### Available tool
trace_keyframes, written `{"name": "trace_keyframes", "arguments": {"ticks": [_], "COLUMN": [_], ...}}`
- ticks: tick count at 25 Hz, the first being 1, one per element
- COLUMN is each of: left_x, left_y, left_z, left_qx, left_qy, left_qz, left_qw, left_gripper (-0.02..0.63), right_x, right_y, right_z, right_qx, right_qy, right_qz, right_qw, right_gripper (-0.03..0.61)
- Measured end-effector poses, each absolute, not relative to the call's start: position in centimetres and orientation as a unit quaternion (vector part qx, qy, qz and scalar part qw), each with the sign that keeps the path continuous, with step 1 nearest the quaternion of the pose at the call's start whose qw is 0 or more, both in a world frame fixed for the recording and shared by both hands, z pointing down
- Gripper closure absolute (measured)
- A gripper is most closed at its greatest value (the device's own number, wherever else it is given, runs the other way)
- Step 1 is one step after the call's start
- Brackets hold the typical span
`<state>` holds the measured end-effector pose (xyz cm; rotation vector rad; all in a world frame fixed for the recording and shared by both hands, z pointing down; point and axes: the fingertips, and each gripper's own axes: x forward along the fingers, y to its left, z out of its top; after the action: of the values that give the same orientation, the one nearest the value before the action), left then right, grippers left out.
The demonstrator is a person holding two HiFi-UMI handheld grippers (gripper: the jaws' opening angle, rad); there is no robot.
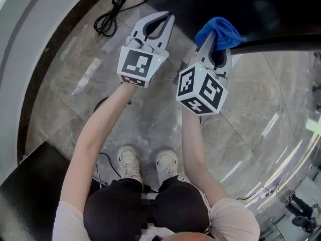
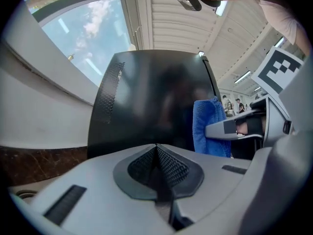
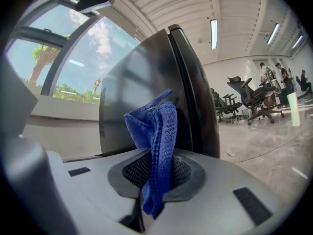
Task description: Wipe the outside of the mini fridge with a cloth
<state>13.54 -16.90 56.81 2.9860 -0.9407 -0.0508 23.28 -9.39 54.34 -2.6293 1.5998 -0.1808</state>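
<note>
The black mini fridge (image 2: 151, 102) stands in front of both grippers; its dark top fills the upper edge of the head view (image 1: 210, 4). In the right gripper view its side and door edge (image 3: 161, 92) rise just beyond the jaws. My right gripper (image 3: 154, 173) is shut on a blue cloth (image 3: 154, 126), which sticks up between the pads; the cloth (image 1: 218, 31) reaches the fridge's edge. My left gripper (image 2: 157, 168) is shut with nothing in it, held left of the right gripper (image 1: 213, 51) and short of the fridge. The left gripper (image 1: 158, 21) sits over the floor.
A black power cord (image 1: 108, 16) lies coiled on the marble floor (image 1: 251, 114) at the upper left. A curved white wall base (image 1: 30, 44) runs along the left. A black box (image 1: 30, 179) sits at the lower left. Office chairs (image 3: 252, 99) stand far to the right.
</note>
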Motion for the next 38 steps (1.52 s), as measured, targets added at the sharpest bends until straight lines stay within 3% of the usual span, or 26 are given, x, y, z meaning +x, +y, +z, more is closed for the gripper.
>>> {"name": "trace_keyframes", "arguments": {"ticks": [27,38], "left_x": [15.3,11.3], "left_y": [-14.2,-17.3], "left_z": [55.1,58.1], "left_qx": [0.956,0.937], "left_qy": [-0.292,-0.348], "left_qz": [-0.018,-0.009], "left_qw": [-0.004,0.037], "left_gripper": [0.609,0.609], "right_x": [29.4,22.1], "right_y": [-1.2,-5.8], "right_z": [53.2,54.9], "right_qx": [-0.892,-0.827], "right_qy": [0.449,0.553], "right_qz": [-0.044,-0.076], "right_qw": [0.022,0.059], "right_gripper": [0.506,0.506]}}
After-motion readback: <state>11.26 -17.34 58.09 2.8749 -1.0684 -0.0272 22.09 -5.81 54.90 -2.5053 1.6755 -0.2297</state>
